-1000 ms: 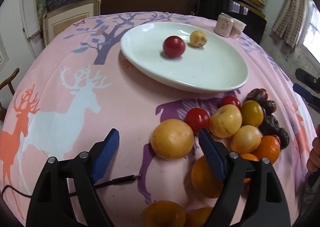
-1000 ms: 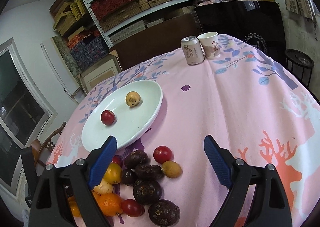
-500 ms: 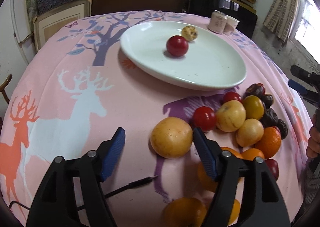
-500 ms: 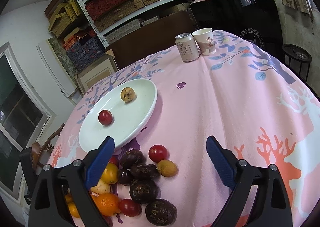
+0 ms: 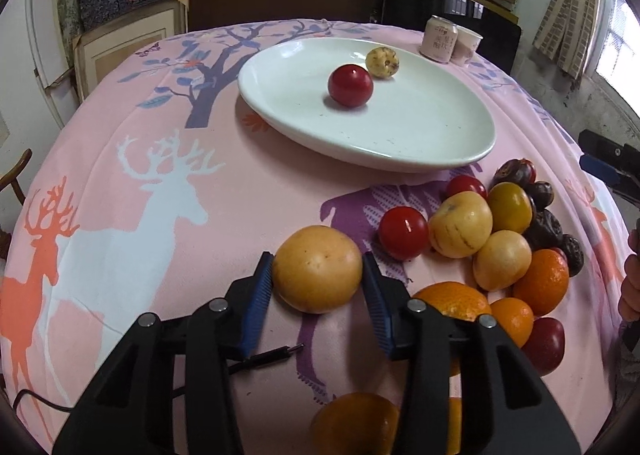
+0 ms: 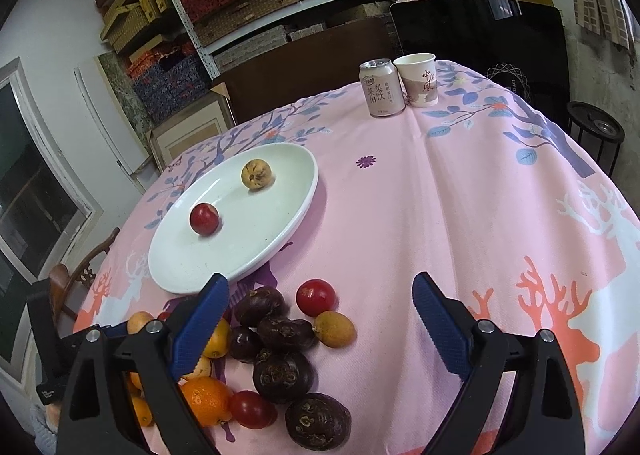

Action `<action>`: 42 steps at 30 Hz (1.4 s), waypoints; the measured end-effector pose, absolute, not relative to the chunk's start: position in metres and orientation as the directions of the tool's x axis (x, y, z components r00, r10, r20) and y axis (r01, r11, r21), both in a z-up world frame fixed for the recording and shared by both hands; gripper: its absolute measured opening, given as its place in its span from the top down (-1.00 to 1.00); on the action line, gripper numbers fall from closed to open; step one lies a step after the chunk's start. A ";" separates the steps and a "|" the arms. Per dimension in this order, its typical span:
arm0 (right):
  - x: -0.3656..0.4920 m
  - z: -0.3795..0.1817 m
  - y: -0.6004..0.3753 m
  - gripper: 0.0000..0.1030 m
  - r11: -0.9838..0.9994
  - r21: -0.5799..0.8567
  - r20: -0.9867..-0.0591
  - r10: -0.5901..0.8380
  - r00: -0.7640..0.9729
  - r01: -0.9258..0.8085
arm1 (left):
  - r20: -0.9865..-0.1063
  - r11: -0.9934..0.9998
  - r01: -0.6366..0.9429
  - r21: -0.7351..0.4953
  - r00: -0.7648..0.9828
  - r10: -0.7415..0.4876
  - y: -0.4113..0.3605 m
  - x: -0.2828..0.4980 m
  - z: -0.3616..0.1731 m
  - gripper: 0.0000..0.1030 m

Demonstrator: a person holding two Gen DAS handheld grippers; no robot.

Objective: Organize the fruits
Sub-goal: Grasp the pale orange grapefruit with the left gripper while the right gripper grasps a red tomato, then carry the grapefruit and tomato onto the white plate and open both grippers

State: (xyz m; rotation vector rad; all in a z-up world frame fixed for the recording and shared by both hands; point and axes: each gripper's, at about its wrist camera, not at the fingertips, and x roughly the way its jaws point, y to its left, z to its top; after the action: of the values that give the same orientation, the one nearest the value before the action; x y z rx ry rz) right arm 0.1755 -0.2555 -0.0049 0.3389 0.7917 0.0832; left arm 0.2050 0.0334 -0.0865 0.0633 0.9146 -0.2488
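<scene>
My left gripper point(image 5: 318, 275) has its blue pads against both sides of a large yellow-orange fruit point(image 5: 317, 269) that rests on the pink tablecloth. A white oval plate point(image 5: 420, 135) behind it holds a red fruit point(image 5: 350, 85) and a small yellow fruit point(image 5: 383, 62). A pile of red, yellow, orange and dark brown fruits point(image 5: 500, 239) lies to the right. My right gripper point(image 6: 320, 319) is open and empty above the dark fruits point(image 6: 280, 335); the plate point(image 6: 280, 223) lies beyond it to the left.
A drink can point(image 6: 380, 89) and a paper cup point(image 6: 418, 79) stand at the far table edge. A thin black cable point(image 5: 264, 357) lies under the left gripper. Shelves with boxes stand behind the table, and a wooden chair point(image 6: 80, 275) stands at its left.
My left gripper moved forward and closed from wide open until its pads touch the large yellow-orange fruit. My right gripper stayed open and shifted slightly.
</scene>
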 end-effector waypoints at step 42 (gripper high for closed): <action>0.238 0.007 -0.232 0.43 0.881 0.470 -0.670 0.391 0.631 -0.047 | -0.704 0.974 0.188 -0.125 0.675 -0.220 0.017 0.247 -0.025 0.15</action>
State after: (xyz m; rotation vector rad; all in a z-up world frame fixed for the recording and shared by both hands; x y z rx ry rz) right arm 0.2377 -0.2323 0.0072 0.4366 0.8572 0.2600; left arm 0.2465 0.0174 -0.0247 -0.0434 0.7979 -0.2294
